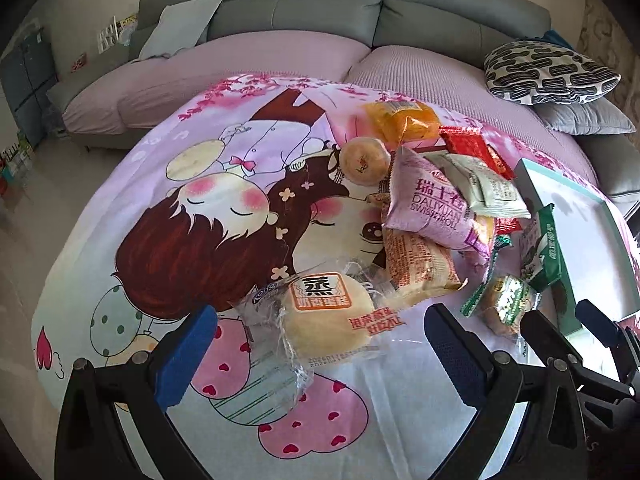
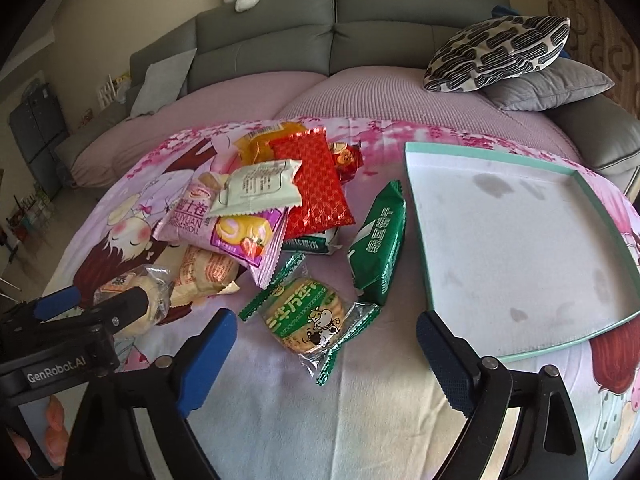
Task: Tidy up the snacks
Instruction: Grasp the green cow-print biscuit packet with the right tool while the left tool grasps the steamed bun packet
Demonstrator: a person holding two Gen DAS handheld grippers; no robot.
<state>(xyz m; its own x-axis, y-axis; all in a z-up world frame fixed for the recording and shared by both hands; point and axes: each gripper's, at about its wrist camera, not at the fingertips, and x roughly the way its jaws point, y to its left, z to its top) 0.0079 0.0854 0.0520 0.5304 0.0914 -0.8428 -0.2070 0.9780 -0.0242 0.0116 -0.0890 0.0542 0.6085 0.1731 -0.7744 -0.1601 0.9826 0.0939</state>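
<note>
Left gripper (image 1: 320, 344): spread wide, nothing pinched; a clear-wrapped bun (image 1: 328, 320) lying between the two fingers, nearer the left one, so seemingly lined up as this gripper's first pick.
Right gripper (image 2: 326, 350): also spread, empty; a round biscuit in green-edged wrap (image 2: 306, 320) just ahead of the gap between the fingers, probably set up the same way.
Snack pile (image 2: 260, 216): heaped beyond both fingertips, left of the right gripper's line; pink roll pack (image 2: 224, 228) on top of a tan cake pack (image 2: 204, 274), white pack (image 2: 258, 188) and red foil pack (image 2: 316, 184) overlapping further back, orange pack (image 2: 260, 144) farthest off.
Green pack (image 2: 378, 244): lying alone just beyond the right finger, between the pile and the tray.
Tray (image 2: 424, 240): teal-rimmed, white inside, holding nothing; beyond and outside the right finger, placed close enough to serve, by the look of it, as the destination.
Cloth (image 2: 320, 412): cartoon-printed, spread under everything, likely marking out the work surface.
Progress: judged barely begun, every snack outside the tray.
Next move: likely closing on the nearest loose items first, as both sit clear of the heap and need no untangling.
Risk: crinkly wrap may slip from flat pads.
</note>
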